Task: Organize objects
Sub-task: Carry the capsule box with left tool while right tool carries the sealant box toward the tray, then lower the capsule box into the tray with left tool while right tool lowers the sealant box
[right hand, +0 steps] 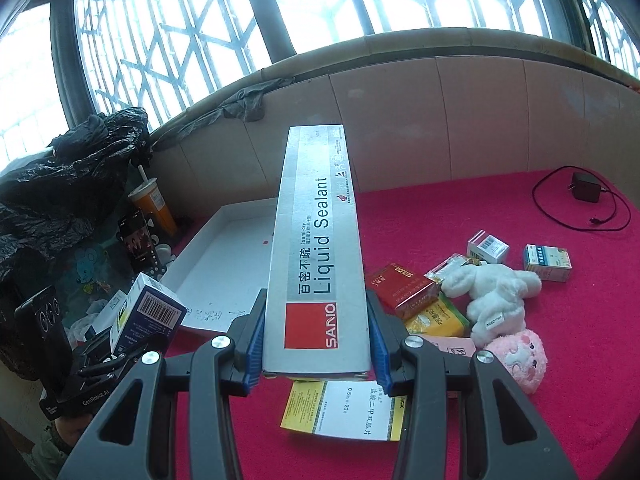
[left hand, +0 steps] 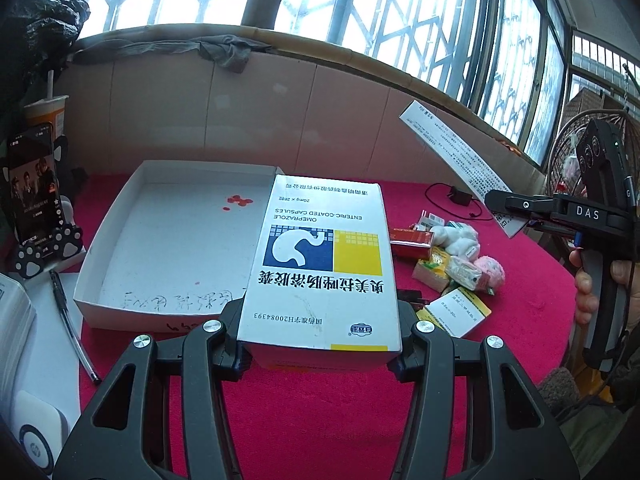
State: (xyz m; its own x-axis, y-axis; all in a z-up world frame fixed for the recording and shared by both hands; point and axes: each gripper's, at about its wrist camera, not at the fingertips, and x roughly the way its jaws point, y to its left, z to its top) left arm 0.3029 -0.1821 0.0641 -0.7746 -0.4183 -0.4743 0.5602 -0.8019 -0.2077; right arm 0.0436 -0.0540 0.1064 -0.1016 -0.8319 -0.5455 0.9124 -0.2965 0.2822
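Note:
My left gripper (left hand: 320, 344) is shut on a white omeprazole capsule box (left hand: 320, 264) with a blue and yellow panel, held above the red cloth beside the shallow white tray (left hand: 120, 240). My right gripper (right hand: 318, 344) is shut on a long grey Liquid Sealant box (right hand: 318, 248) that points away toward the tray (right hand: 224, 256). Each wrist view shows the other hand: the right gripper (left hand: 500, 200) with its long box (left hand: 452, 152) at the right, the left gripper (right hand: 112, 354) with its box (right hand: 148, 312) at the lower left.
On the red cloth lies a pile: a red box (right hand: 400, 288), a white plush (right hand: 492, 292), a pink plush (right hand: 520, 352), a yellow-white box (right hand: 344, 408) and small cartons. A charger with cable (right hand: 586, 188) lies far right. A phone on a stand (left hand: 34, 184), a cup (left hand: 46, 116) and a pen (left hand: 72, 328) stand left.

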